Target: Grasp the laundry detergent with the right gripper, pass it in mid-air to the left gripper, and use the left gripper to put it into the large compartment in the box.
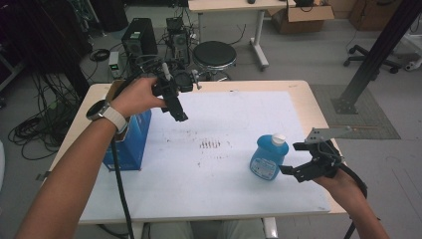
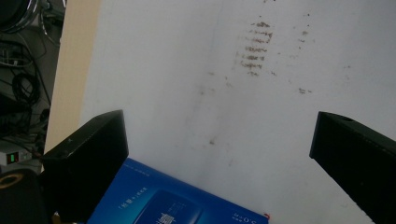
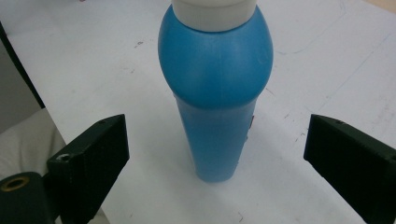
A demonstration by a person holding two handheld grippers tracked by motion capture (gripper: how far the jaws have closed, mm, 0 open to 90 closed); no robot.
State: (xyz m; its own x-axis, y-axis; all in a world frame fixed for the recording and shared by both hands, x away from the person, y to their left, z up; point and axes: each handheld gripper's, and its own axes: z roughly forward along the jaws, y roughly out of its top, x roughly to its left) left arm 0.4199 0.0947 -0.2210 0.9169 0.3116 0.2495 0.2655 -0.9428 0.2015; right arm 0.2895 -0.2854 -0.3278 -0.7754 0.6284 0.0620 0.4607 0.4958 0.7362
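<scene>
Your right gripper (image 1: 292,158) sits low at the near right of the table (image 1: 303,89), its jaws spread wide and empty, pointing left at the blue bottle (image 1: 268,158). The bottle stands upright on the white mat (image 1: 224,114), white cap (image 1: 278,139) on top, just beside the jaw tips but not touching them. In the right gripper view the blue bottle (image 3: 215,93) stands between the two jaws and a little beyond them, with clear mat on both sides of it.

Your left gripper (image 1: 175,107) is raised over the far left part of the mat, angled down, well apart from the bottle. Its jaws are also wide apart and hold nothing. In the left gripper view the blue box (image 2: 177,200) lies below and between them, and in the high view the blue box (image 1: 130,144) stands at the left edge of the mat, beneath your left forearm. A patch of brown marks (image 1: 210,144) stains the middle of the mat.
</scene>
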